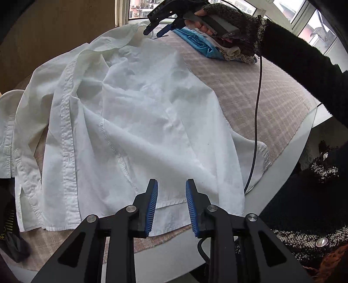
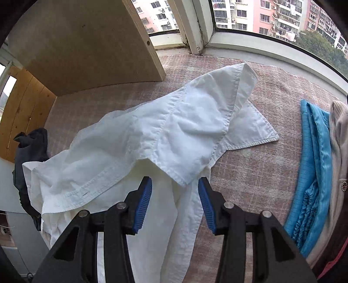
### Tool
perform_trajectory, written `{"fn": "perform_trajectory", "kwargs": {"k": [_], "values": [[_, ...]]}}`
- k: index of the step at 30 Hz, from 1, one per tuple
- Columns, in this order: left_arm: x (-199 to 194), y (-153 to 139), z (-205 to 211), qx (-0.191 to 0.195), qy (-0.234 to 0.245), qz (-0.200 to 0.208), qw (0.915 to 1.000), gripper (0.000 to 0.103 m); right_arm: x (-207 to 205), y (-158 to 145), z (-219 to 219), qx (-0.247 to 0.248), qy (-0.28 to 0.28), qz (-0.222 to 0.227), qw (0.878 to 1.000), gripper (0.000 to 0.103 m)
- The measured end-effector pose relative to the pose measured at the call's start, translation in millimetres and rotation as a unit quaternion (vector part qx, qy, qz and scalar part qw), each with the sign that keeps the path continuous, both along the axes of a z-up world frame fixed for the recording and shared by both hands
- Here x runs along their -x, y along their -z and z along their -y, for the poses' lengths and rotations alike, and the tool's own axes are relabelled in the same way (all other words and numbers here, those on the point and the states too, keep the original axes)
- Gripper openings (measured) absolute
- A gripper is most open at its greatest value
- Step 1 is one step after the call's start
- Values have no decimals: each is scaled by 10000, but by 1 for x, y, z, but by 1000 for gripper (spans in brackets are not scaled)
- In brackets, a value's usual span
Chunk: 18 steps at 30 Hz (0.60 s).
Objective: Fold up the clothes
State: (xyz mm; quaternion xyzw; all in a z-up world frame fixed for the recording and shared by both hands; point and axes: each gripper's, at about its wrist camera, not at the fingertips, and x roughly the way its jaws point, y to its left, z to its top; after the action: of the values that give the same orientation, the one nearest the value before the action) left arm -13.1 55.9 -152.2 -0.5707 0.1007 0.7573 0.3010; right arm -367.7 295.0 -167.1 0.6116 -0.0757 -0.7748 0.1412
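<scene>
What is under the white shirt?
The white shirt lies spread on a pinkish checked cloth that shows past the shirt's edges. What the cloth covers beneath the shirt, and any layers folded under, cannot be seen.

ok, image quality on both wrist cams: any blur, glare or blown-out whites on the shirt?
Left wrist: sharp, even daylight, shirt near white with folds readable, strong fisheye bend at the table edge. Right wrist: sharp too, shirt seams clear, window bright but not blown out, frame curved by the lens.

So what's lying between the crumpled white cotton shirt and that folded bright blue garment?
Only bare pinkish checked cloth: the right wrist view shows the white shirt and the blue garment apart.
</scene>
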Motion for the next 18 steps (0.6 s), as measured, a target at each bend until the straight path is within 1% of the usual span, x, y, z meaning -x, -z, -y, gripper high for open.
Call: {"fn": "perform_trajectory", "kwargs": {"k": [1,2,3,4,5,6,9,11,15,17,18], "values": [[7,3,2,10,-73,16,10000,25,8,3,-4,44,88,-55,9999,44],[14,7,4,-7,-153,50,9999,25,12,2,-7,207,105,-171,9996,44],[20,11,6,-22,-211,100,9997,25,13,0,-8,307,52,-275,9991,40],[25,15,7,-29,-248,152,9996,25,13,-4,-7,230,-51,-355,9991,21],[29,19,8,0,-253,194,9995,25,13,-9,-6,139,-147,-452,9988,8],[32,22,8,36,-229,227,9995,25,11,-16,-5,18,-226,-616,9978,3],[39,31,9,101,-150,320,9993,25,10,-50,1,-379,-449,-1292,9899,3],[45,35,9,92,-123,373,9992,25,22,-61,7,-718,-472,-1556,9841,3],[60,41,7,120,-135,385,9991,25,55,-46,16,-1130,-394,-1496,9815,4],[65,43,5,136,-113,361,9992,25,62,-30,19,-1168,-602,-1033,9859,11],[67,43,4,132,-102,348,9993,25,59,-25,15,-1199,-548,-821,9879,17]]}}
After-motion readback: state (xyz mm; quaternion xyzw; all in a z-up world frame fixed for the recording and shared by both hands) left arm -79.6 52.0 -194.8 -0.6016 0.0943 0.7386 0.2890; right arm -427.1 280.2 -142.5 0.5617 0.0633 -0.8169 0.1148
